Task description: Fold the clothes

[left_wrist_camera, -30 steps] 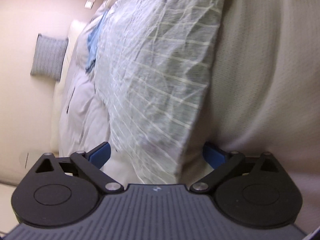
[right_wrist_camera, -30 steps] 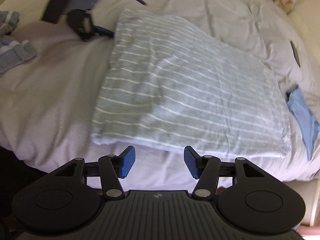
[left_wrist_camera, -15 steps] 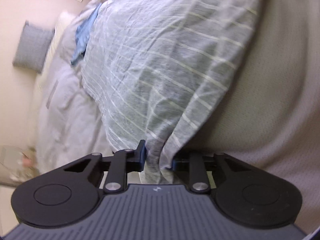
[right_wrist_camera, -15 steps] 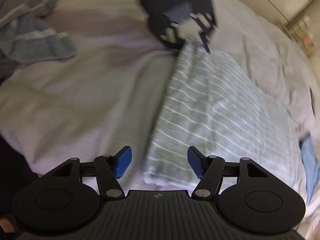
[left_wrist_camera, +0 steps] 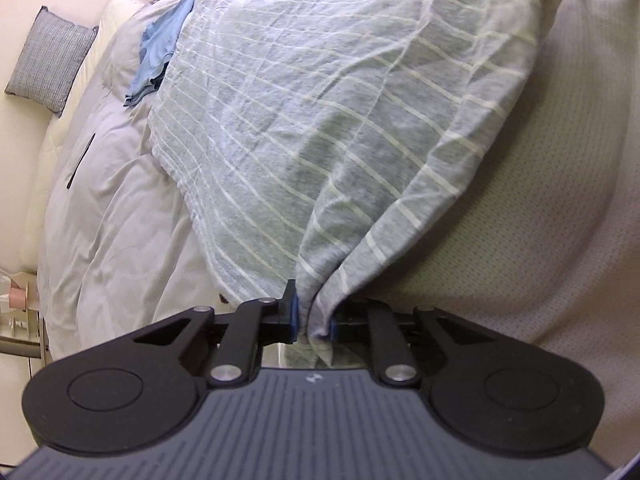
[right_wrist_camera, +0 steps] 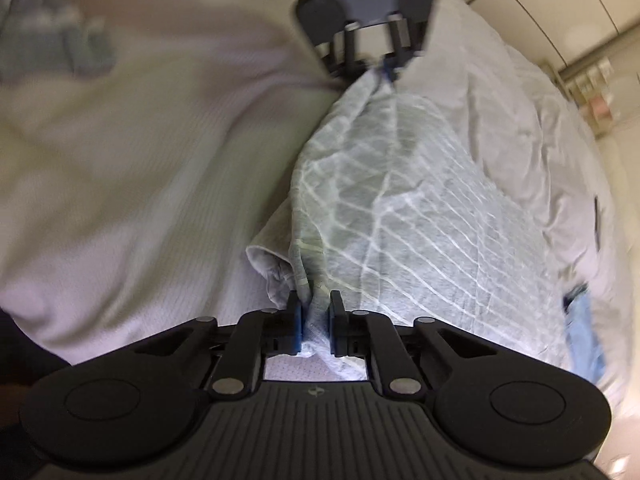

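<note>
Two grippers, one striped garment (left_wrist_camera: 320, 128)

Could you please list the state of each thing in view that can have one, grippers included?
Striped garment: flat on the bed, one edge pinched up at two corners.
Left gripper: jaws closing, bunched striped cloth between the pads.
Right gripper: jaws closing, bunched striped cloth between the pads.
Blue garment: crumpled, beside the striped garment.
Duvet: spread, wrinkled.
</note>
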### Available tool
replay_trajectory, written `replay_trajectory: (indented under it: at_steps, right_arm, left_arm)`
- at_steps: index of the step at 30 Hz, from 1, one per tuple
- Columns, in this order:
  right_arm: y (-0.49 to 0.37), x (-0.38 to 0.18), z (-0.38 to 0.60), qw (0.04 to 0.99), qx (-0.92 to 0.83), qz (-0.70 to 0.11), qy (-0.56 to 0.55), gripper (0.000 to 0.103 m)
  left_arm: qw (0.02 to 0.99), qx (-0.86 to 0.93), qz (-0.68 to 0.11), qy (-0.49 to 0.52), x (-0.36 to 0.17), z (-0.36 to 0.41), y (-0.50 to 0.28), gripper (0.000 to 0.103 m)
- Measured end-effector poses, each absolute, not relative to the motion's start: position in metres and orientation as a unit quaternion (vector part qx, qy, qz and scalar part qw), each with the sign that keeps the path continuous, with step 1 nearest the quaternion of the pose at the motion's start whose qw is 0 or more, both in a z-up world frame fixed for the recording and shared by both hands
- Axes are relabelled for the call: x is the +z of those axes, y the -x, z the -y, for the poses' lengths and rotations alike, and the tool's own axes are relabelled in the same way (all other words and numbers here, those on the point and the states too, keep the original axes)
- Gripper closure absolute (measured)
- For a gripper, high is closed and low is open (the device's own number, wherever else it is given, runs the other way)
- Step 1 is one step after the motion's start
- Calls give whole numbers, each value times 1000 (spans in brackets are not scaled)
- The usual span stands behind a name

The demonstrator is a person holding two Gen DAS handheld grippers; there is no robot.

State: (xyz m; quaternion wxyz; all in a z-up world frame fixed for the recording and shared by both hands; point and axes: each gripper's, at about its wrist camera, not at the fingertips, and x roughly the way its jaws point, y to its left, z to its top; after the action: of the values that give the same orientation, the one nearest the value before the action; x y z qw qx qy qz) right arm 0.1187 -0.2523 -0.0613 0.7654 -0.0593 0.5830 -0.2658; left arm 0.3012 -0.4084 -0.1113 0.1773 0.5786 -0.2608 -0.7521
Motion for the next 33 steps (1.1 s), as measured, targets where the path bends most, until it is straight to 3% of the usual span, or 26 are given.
replay_trajectory:
  at_steps: [11, 19, 25, 33]
  right_arm:
    - [-65, 20, 311, 796, -341, -480, -145, 96]
    - [10, 53, 364, 789, -376, -401, -275, 96]
    - [77, 53, 423, 783, -363, -348, -365, 96]
    - [169, 3, 512, 754, -361, -287, -467, 96]
  left_arm:
    - [188, -757, 255, -571, -24, 453, -263, 94]
    - [133, -753, 237, -600, 17, 518, -198, 94]
    - [62, -742, 197, -638, 24, 590, -139, 94]
    - [7, -732, 175, -658, -18, 698, -48, 94]
